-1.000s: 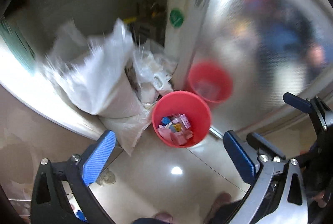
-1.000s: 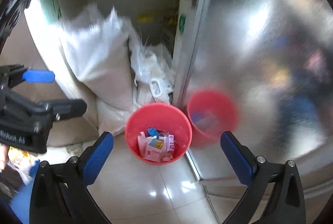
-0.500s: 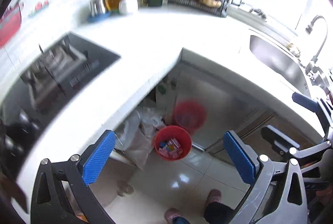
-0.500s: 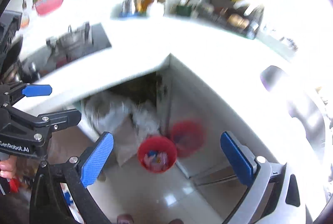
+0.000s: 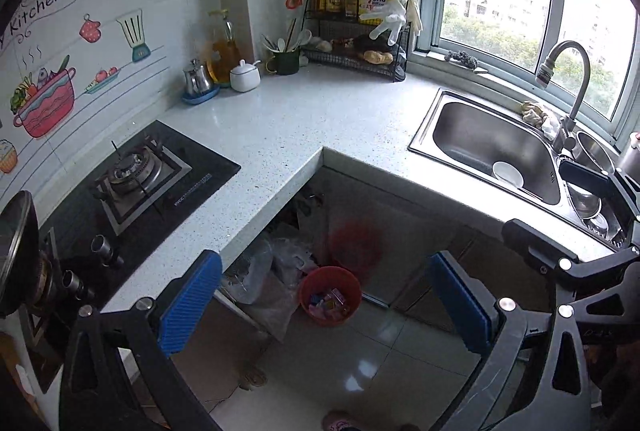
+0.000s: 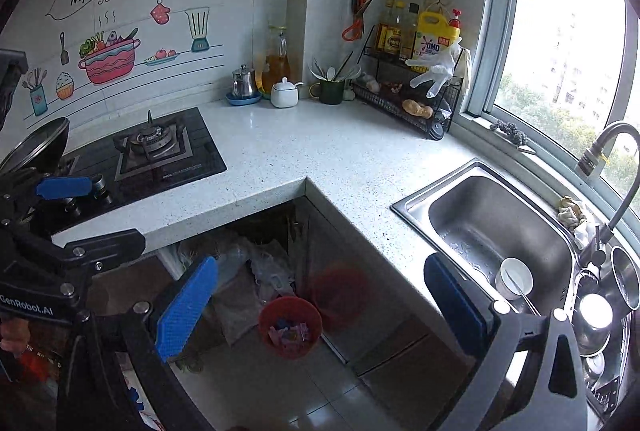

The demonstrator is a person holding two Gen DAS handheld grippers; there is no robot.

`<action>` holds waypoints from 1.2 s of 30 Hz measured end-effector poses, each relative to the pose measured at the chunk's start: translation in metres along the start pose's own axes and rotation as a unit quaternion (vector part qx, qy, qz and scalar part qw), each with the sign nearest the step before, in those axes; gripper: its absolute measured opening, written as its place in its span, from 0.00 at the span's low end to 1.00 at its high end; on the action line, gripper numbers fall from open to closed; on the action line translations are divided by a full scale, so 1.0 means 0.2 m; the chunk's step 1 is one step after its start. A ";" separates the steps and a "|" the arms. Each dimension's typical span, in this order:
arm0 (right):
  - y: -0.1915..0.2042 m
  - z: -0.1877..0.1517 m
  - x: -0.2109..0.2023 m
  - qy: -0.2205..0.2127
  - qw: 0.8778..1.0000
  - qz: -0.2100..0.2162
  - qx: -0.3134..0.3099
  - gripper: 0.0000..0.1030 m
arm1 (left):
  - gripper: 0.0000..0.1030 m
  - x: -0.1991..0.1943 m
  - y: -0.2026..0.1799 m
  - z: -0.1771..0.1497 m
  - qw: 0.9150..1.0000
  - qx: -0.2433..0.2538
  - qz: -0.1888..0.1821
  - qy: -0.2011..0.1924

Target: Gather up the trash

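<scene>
A red bin (image 5: 330, 295) holding colourful wrappers stands on the tiled floor under the counter corner; it shows in the right wrist view too, as the red bin (image 6: 289, 327). My left gripper (image 5: 326, 305) is high above it, open, nothing between its blue pads. My right gripper (image 6: 320, 307) is also open and empty, held high over the floor. The right gripper's black frame and blue pad (image 5: 576, 171) show at the right edge of the left wrist view. The left gripper's blue pad (image 6: 64, 187) shows at the left edge of the right wrist view.
A speckled white L-shaped counter (image 5: 288, 127) carries a gas hob (image 5: 136, 179), oil bottles, a white jar and a wire rack (image 5: 360, 47). A steel sink (image 6: 500, 231) with a white bowl sits by the window. Plastic sacks (image 5: 264, 275) fill the open space beside the bin.
Both grippers have risen far from the bin: a second ago it filled the view close up, now the whole counter, hob and sink are in sight. Both stayed open.
</scene>
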State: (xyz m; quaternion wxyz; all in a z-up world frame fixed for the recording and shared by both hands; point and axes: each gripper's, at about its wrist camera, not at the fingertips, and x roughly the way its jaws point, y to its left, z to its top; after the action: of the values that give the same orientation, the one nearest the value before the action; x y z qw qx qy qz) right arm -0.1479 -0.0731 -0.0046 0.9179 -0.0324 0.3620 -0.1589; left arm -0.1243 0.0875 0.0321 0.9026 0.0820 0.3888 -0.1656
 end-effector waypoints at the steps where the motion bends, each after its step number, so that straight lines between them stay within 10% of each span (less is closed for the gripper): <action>1: -0.01 -0.01 -0.02 -0.003 1.000 0.002 -0.002 1.00 | 1.00 -0.04 -0.03 -0.02 1.000 -0.004 0.005 -0.003; 36: -0.06 -0.32 -0.63 -0.060 0.998 0.020 -0.002 1.00 | 1.00 -0.66 -0.53 -0.38 0.998 -0.022 0.040 -0.054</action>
State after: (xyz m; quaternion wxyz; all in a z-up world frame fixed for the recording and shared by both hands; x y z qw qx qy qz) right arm -0.2808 -0.0415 0.0330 0.9408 -0.0368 0.3076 -0.1376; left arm -0.2983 0.0406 0.0743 0.9297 0.0687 0.3396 -0.1251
